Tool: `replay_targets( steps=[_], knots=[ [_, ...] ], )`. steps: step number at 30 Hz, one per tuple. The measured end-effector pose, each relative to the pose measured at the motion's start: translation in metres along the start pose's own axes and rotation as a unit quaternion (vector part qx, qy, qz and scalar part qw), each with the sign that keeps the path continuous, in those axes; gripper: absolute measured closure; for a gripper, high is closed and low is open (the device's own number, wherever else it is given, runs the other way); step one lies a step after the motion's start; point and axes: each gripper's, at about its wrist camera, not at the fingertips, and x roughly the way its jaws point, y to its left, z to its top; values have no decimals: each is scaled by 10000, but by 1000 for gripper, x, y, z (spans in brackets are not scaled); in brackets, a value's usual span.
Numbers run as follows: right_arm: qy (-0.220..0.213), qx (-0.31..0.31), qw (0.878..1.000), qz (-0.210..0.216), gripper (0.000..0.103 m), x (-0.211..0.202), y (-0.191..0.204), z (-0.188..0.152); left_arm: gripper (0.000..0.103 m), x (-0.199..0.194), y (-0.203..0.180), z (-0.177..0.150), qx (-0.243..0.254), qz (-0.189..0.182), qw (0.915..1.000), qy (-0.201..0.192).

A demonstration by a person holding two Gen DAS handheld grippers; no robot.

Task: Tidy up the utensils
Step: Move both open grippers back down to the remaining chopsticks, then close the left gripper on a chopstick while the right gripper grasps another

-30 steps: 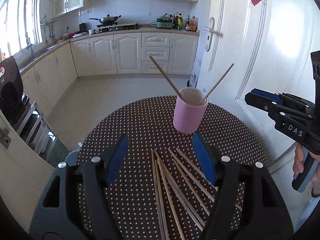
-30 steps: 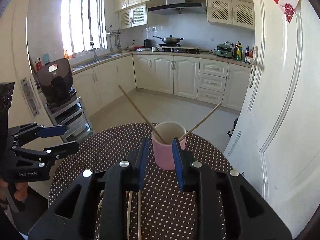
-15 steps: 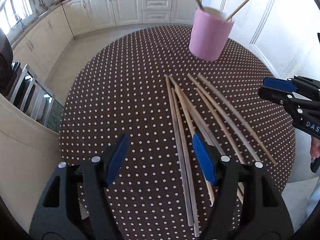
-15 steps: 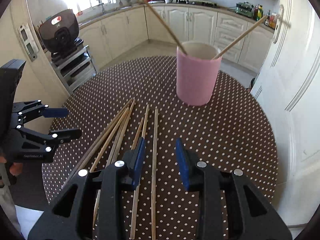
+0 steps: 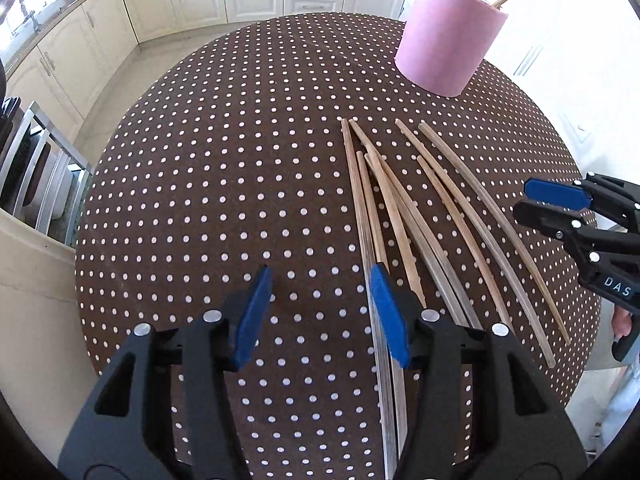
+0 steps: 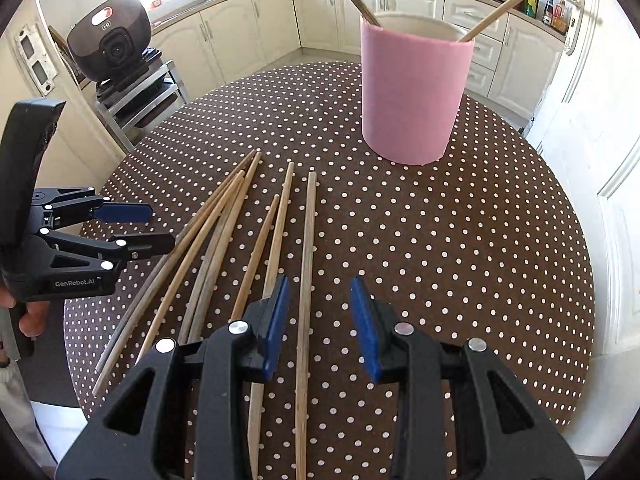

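Both fisheye views look forward and down from close above the dotted desk (image 5: pixel 240 160). The left one faces across it from the left edge, the right one from the right. Both take in the chopsticks (image 6: pixel 308 240) and pink cup (image 5: pixel 448 36).

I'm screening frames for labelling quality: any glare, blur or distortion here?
Left wrist view: strong fisheye bulges the dotted brown round table; the white door behind the pink cylindrical cup is overexposed. Right wrist view: sharp, wooden chopsticks crisp, window area top left blown out.
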Motion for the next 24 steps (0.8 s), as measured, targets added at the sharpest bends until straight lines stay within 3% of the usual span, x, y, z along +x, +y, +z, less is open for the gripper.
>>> replay_targets(
  steps=[15,24],
  knots=[
    [177,56,9998,83,73,19,-6,21,57,36,-25,53,200,403,9989,135],
    [400,-156,9991,-15,73,45,14,43,78,47,-25,70,174,372,9990,172]
  ],
)
